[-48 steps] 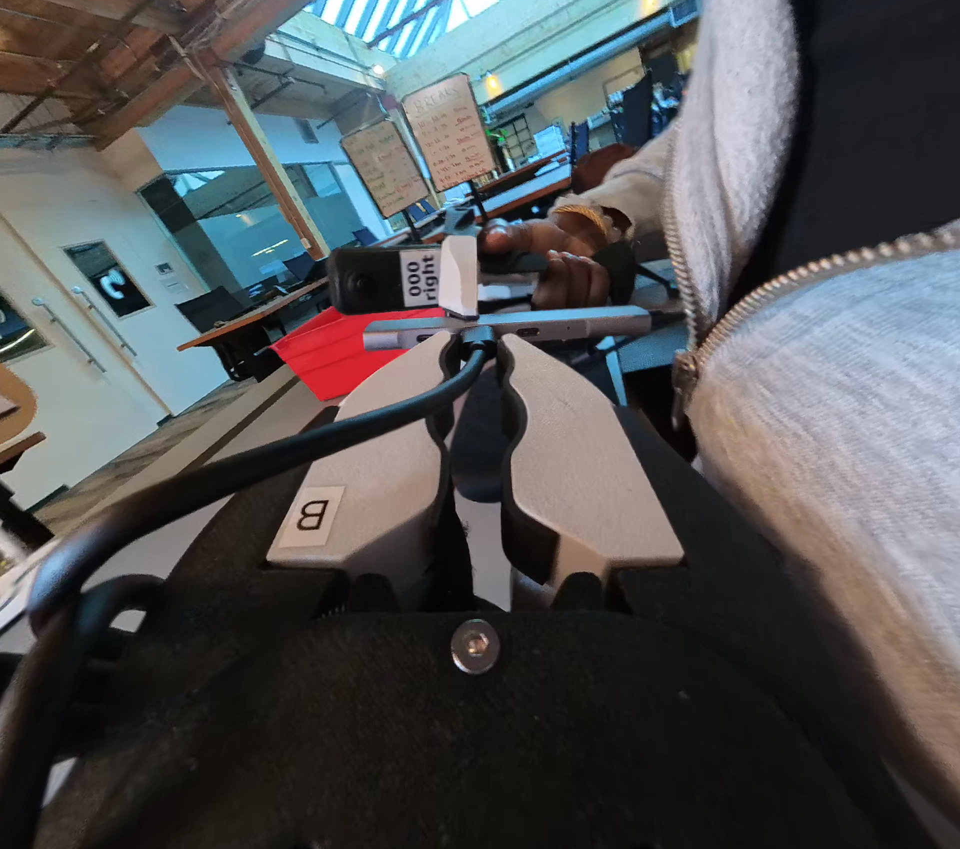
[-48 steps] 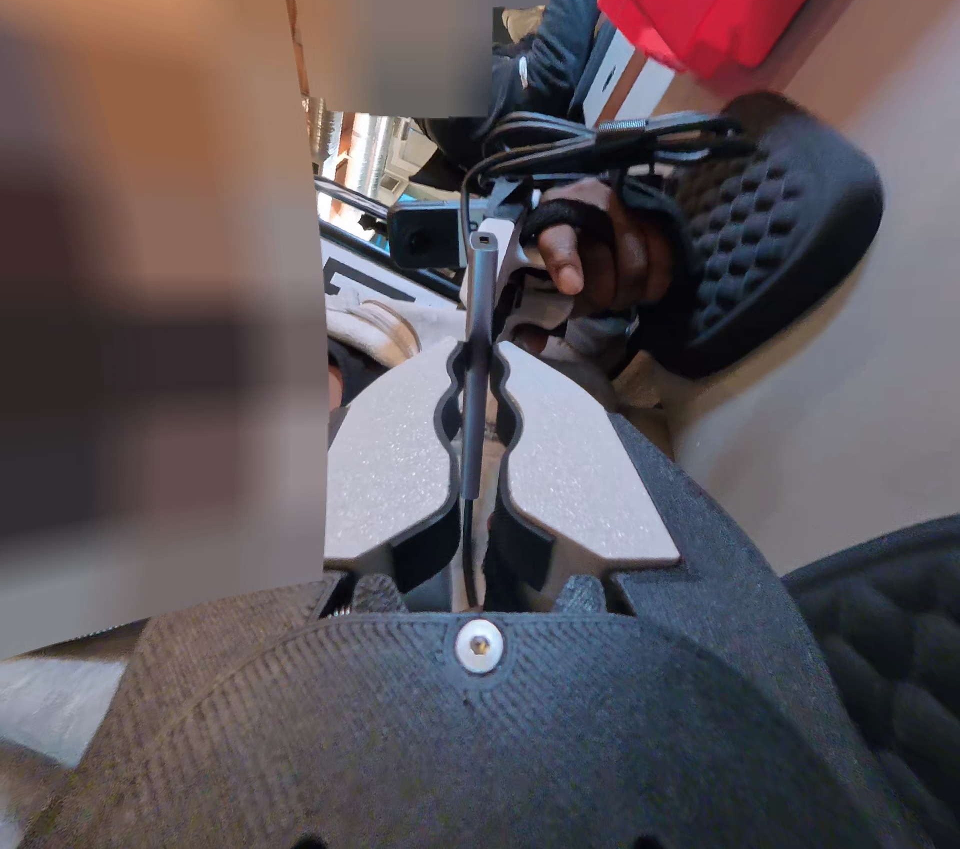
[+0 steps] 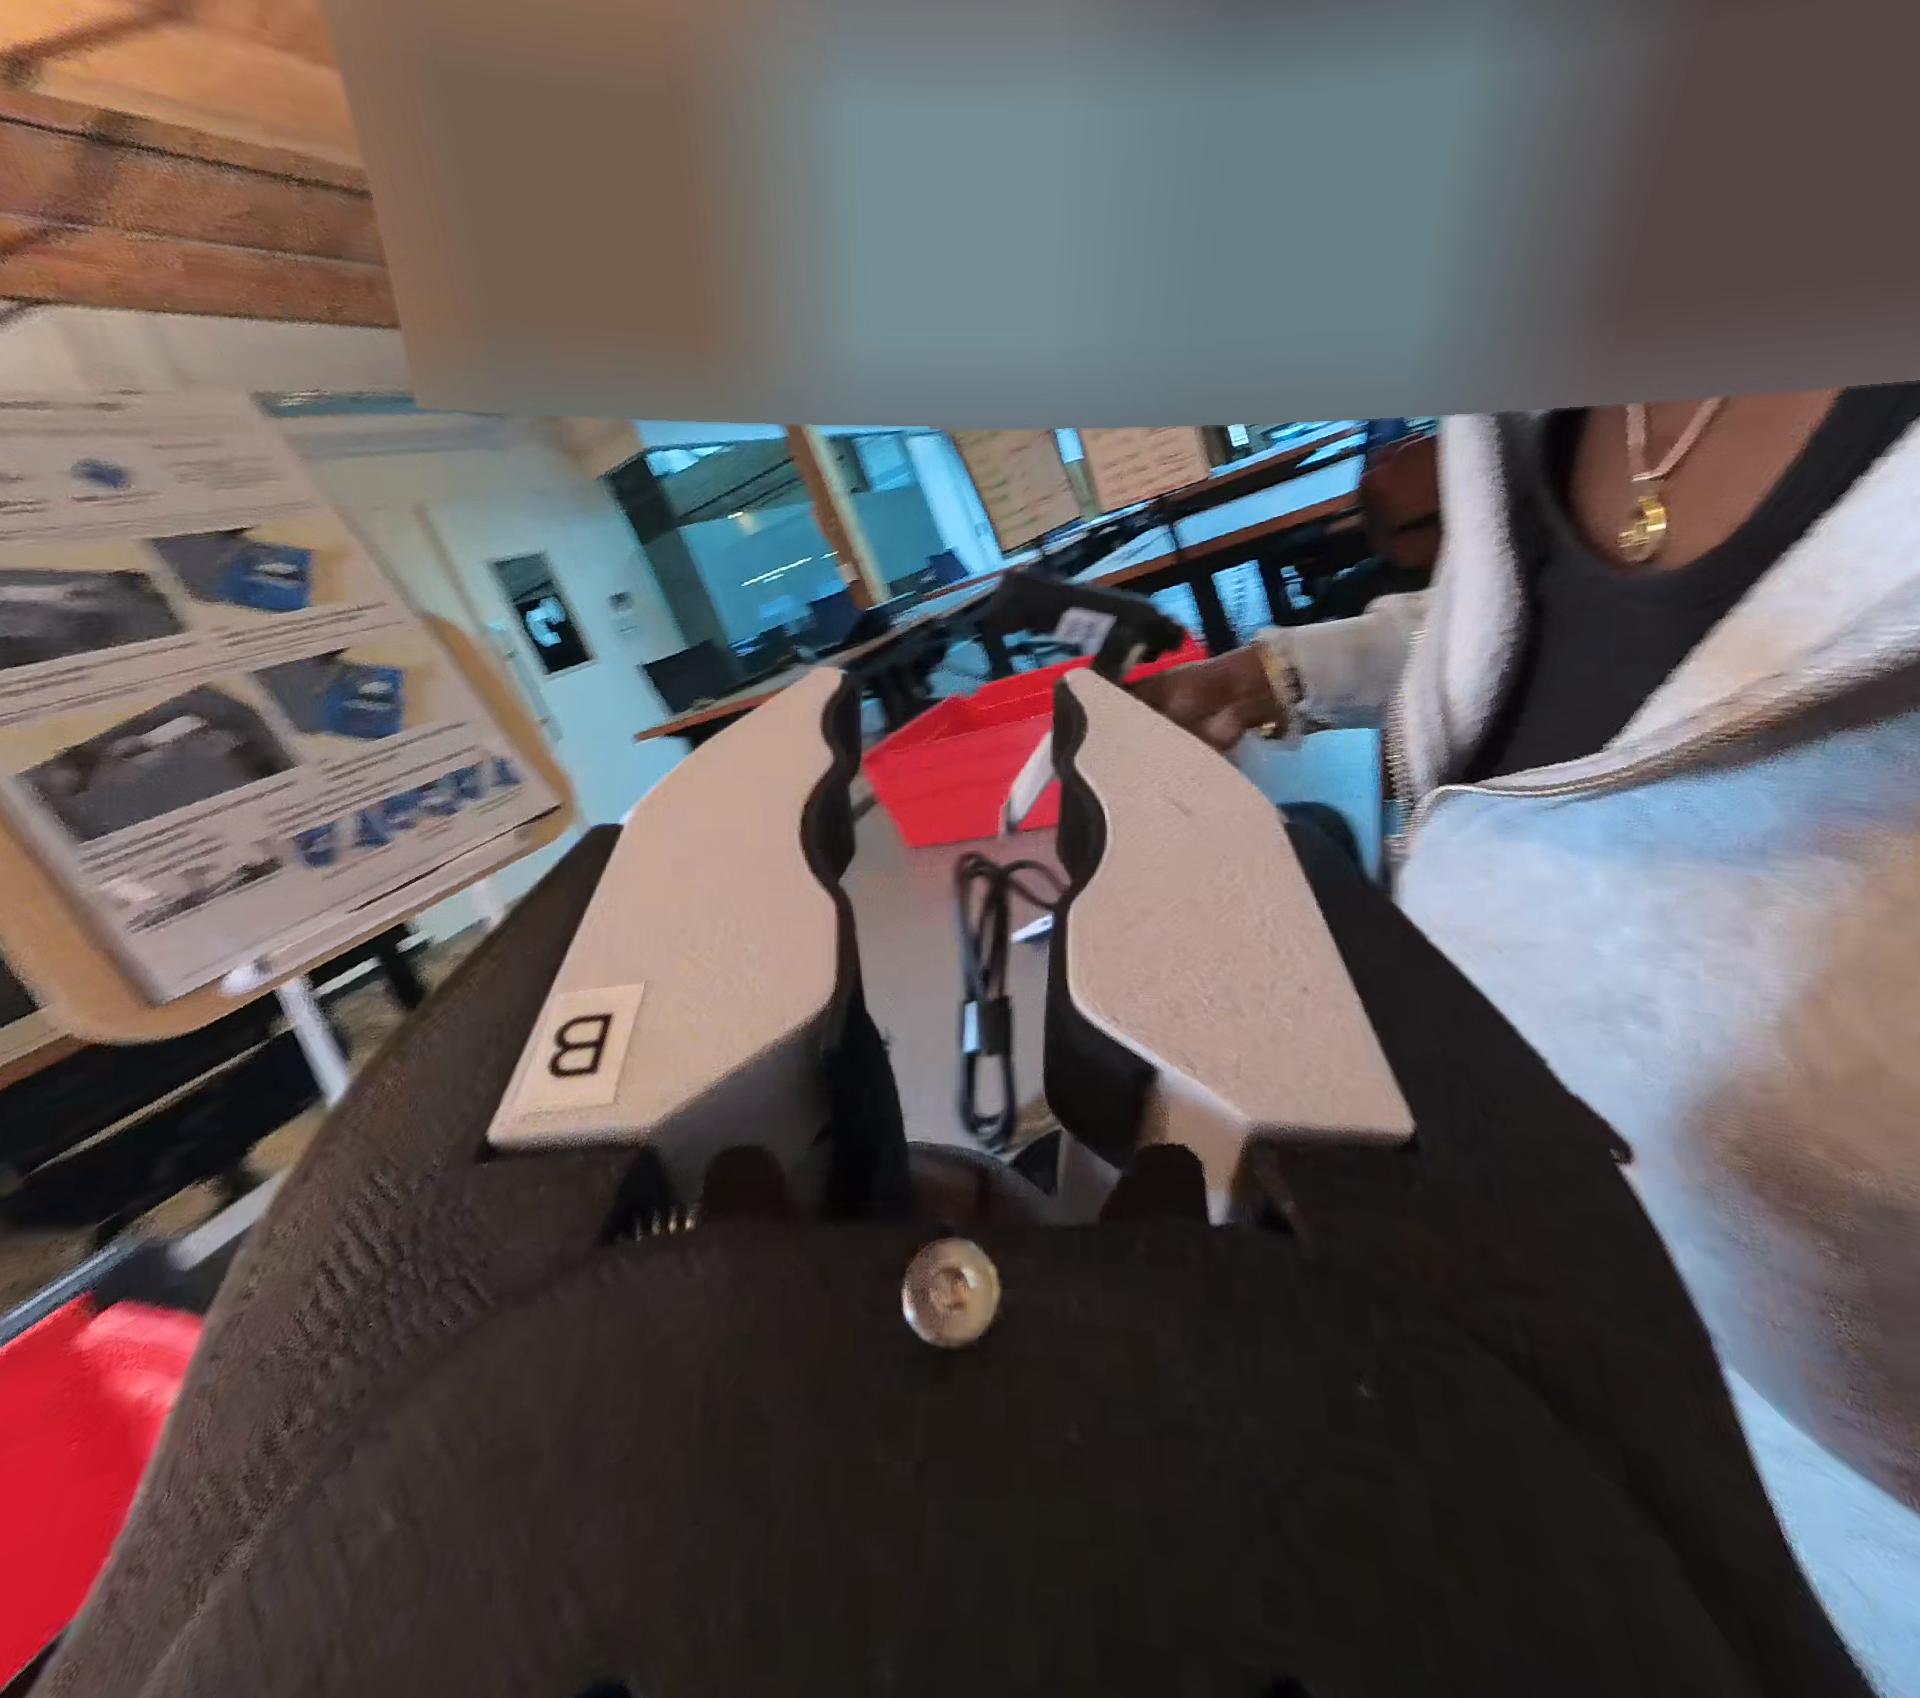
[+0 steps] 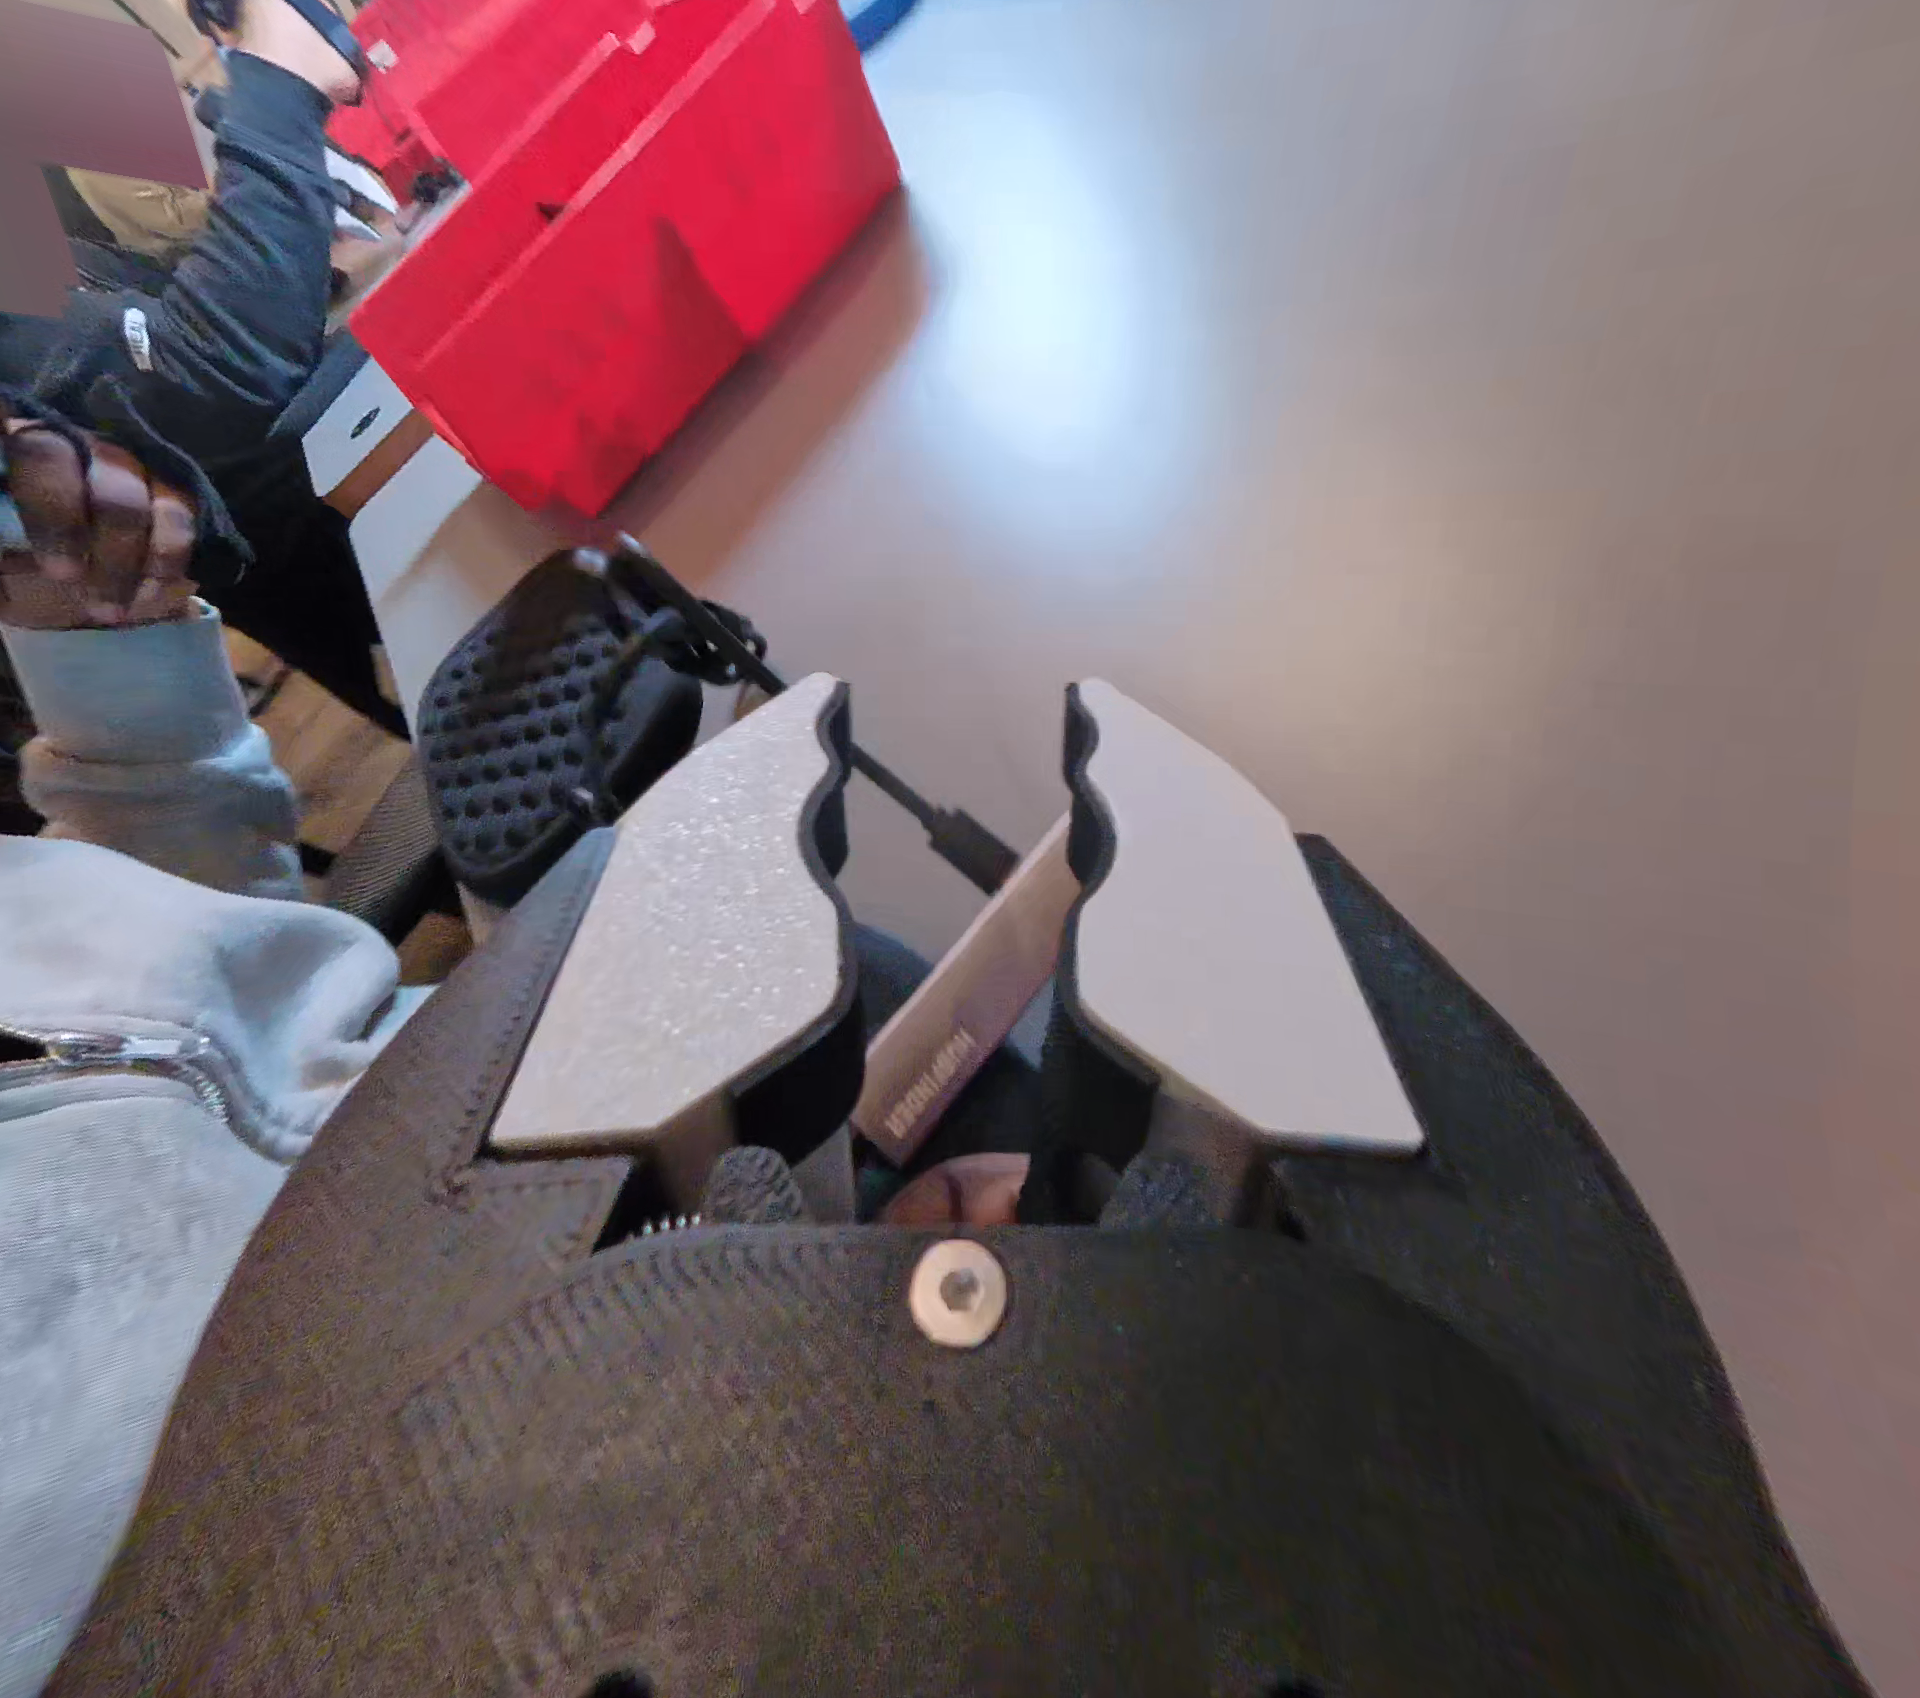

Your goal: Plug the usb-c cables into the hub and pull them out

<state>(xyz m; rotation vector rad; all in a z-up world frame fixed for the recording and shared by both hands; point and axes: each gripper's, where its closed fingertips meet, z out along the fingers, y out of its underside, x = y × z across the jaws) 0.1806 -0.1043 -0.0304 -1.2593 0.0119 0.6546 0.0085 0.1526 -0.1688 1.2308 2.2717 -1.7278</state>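
Hovering above a grey counter (image 4: 1455, 401), both grippers stood with fingers spread apart and holding nothing. In the right wrist view, the right gripper (image 4: 956, 755) framed a slim grey USB-C hub (image 4: 966, 994) lying beyond and below its fingers; whether it rested on the counter could not be told. The hub's long axis ran diagonally between the fingers, and a black USB-C cable (image 4: 940, 827) was still plugged into its far end, trailing off toward a black mesh chair (image 4: 520, 713). In the left wrist view, the left gripper (image 3: 951, 744) looked down on a separate coiled black cable (image 3: 982, 994) on the counter, with a red bin (image 3: 956, 765) farther off. The right gripper seemed nearer the hub.
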